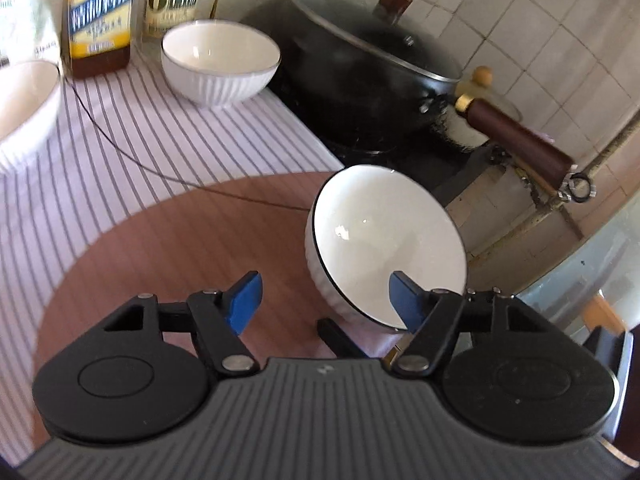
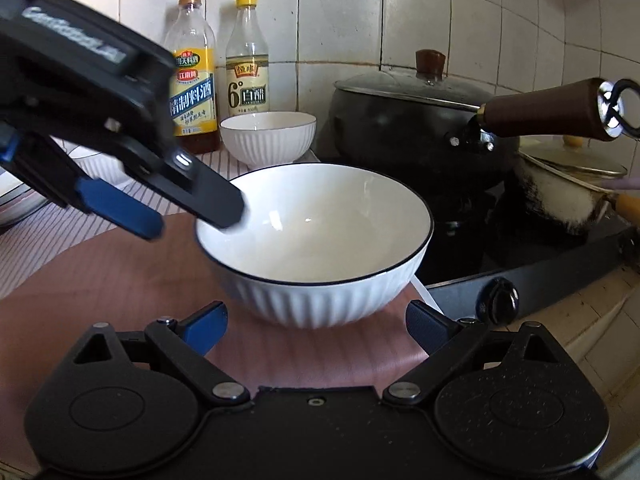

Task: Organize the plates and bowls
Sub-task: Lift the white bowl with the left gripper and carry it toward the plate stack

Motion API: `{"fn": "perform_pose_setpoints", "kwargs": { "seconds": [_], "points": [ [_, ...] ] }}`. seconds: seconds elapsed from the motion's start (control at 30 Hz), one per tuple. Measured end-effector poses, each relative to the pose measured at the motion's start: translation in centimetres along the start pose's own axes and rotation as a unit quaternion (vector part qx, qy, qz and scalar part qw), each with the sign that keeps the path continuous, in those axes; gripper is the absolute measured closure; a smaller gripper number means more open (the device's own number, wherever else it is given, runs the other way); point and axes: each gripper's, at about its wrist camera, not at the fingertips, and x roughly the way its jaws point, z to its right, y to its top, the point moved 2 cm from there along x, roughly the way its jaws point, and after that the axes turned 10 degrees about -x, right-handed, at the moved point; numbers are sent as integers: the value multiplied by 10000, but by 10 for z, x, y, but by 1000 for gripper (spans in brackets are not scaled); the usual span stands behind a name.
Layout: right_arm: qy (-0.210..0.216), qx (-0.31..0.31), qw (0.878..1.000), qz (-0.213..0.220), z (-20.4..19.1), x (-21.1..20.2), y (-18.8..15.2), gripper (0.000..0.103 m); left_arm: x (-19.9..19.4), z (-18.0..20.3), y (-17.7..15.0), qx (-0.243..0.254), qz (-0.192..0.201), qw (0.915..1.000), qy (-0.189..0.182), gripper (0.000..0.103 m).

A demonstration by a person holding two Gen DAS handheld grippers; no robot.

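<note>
White wall tiles backed a desk covered in striped cloth, with a brown round mat laid on top. Through the left wrist camera, the left hand-held gripper stood with its jaws spread wide; its right blue pad lay against the inside of the near bowl, and the other pad was clear of it. That bowl looked tipped in this view, mouth turned up and toward the left. Only here did a third white bowl show, cut off at the left edge. A second ribbed bowl stood farther back by two blurred bottles, beside a black lidded pot with a brown handle.

From the right wrist camera, the near bowl sat upright on the mat, mouth up, at the mat's right edge next to the stove. The right hand-held gripper was open, pads flanking the bowl's base without touching. The left hand-held gripper reached in from the upper left, one finger over the rim. Behind stood the far bowl, two labelled bottles and the black pot. A smaller lidded pan showed clearly only in this view.
</note>
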Motion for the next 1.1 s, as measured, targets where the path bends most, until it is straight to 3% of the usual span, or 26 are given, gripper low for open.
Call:
{"fn": "perform_pose_setpoints", "kwargs": {
  "seconds": [0.07, 0.13, 0.27, 0.57, 1.1],
  "points": [
    [-113, 89, 9998, 126, 3, 2, -2, 4, 10, 0, 0, -109, -118, 9999, 22, 45],
    [-94, 54, 9997, 213, 2, 4, -2, 4, 17, -2, 0, -244, -176, 9995, 25, 46],
    [-41, -70, 9992, 382, -2, 7, -3, 4, 25, -5, 2, -464, -248, 9986, -19, 81],
    [75, 95, 9995, 277, -7, 8, 9, 9, 18, -3, 7, -324, -262, 9989, 236, 84],
    [463, 2, 9988, 186, -48, -14, 45, 9, -51, -29, 7, -395, -472, 9962, 613, 84]
  ]
}}
